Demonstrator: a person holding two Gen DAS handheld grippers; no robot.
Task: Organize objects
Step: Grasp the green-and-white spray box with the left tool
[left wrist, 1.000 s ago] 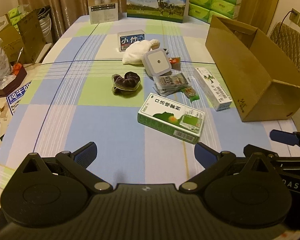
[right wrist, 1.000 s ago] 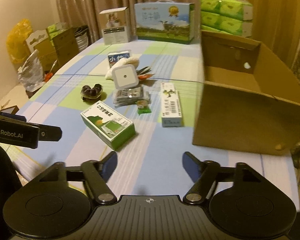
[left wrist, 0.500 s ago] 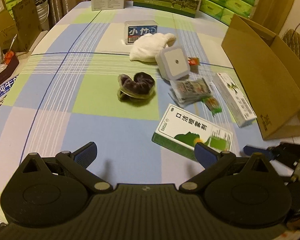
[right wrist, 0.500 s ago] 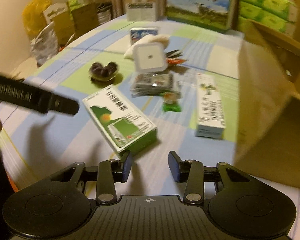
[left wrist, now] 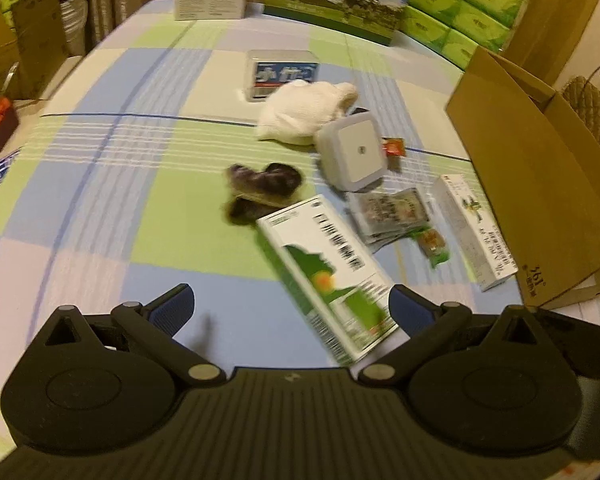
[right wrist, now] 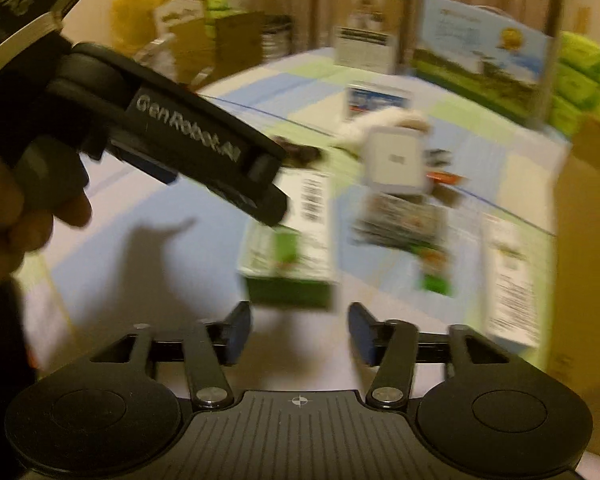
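Green-and-white carton (left wrist: 327, 276): lies flat on the checked surface (left wrist: 112, 184), near edge, one end pointing at the hand-held grippers; blurred in both views.
Handling (judgement): stiff card, likely light, smooth printed faces that may slip; best taken across the narrow width near the closest end, pads on the long side walls.
Right hand-held gripper (right wrist: 298, 332): fingers apart with nothing between them, gap about as wide as the carton end (right wrist: 288, 292) just ahead.
Left hand-held gripper (left wrist: 290, 308): fingers wide apart, empty; carton's near corner sits just inside its right finger (left wrist: 410, 308), contact not certain.
Close neighbours: dark scrunchie (left wrist: 260, 190) touching or just beside the carton's far corner; foil packets (left wrist: 390, 212) and small green sweet (left wrist: 434, 246) just to its right.
Further out: grey square box (left wrist: 354, 154), white cloth (left wrist: 308, 114), long white box (left wrist: 476, 228).
Destination (judgement): open cardboard box (left wrist: 540, 184) at the right edge, likely where things go.
Risk: nudging the scrunchie while closing.
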